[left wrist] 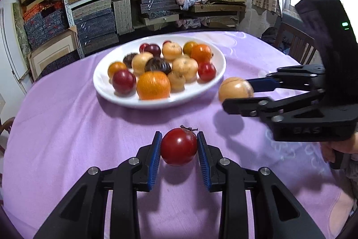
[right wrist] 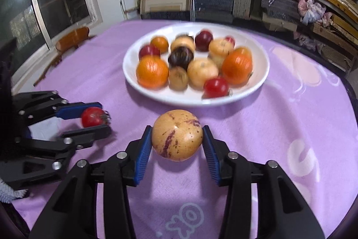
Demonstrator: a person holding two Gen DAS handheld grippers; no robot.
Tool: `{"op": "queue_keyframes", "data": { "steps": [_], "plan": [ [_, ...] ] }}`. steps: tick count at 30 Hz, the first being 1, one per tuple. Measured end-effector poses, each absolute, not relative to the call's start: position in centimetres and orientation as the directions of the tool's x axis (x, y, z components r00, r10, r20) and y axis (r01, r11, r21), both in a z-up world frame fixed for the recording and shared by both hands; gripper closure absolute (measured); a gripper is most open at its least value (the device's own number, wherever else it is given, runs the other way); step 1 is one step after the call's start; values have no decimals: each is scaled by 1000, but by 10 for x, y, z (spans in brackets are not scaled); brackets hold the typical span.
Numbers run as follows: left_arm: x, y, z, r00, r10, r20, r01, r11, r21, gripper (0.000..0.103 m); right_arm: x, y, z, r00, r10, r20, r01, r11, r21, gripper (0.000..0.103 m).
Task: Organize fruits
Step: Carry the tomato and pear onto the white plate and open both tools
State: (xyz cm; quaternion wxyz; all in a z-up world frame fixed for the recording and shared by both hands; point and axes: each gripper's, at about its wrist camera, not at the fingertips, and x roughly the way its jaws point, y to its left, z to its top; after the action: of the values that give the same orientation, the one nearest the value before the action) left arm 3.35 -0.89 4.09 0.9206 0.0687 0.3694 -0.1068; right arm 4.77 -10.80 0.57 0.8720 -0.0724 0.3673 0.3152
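Inspector: Left gripper (left wrist: pixel 179 148)?
Clerk: Jaws nearly closed, ribbed blue pads clamping a smooth, glossy red tomato (left wrist: pixel 179 147), dry stem pointing away from the camera, raised above the lilac cloth on the counter (left wrist: pixel 67 127).
Inspector: Right gripper (right wrist: pixel 177 138)?
Clerk: Jaws partway open, pads pressing a round tan melon (right wrist: pixel 177 134) streaked purple, just before the plate's near rim.
Inspector: The plate (right wrist: pixel 257 80)?
Clerk: White, oval, glazed; heaped with round orange, tan, red and dark fruits.

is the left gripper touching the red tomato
Touching. The left wrist view shows both blue pads of the left gripper pressed against the sides of the red tomato, with no gap.
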Motion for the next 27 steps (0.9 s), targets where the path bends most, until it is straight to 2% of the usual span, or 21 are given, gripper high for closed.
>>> {"op": "queue_keyframes", "data": {
  "steps": [6,10,18,27],
  "plan": [
    [88,-2,95,740,-134,-659,220,974,49,71,72,-119,74,629,488,-606,-574,816,61,59],
    [138,7,116,742,-112,-661,180,983,36,71,101,-112,89,652,465,-599,-555,831,41,59],
    [221,31,88,676,-75,-733,94,995,-15,71,162,-61,53,599,443,-668,-570,821,34,59],
    [255,45,58,636,-76,-768,67,997,-43,71,195,-53,27,569,436,-697,-554,830,66,59]
  ]
}}
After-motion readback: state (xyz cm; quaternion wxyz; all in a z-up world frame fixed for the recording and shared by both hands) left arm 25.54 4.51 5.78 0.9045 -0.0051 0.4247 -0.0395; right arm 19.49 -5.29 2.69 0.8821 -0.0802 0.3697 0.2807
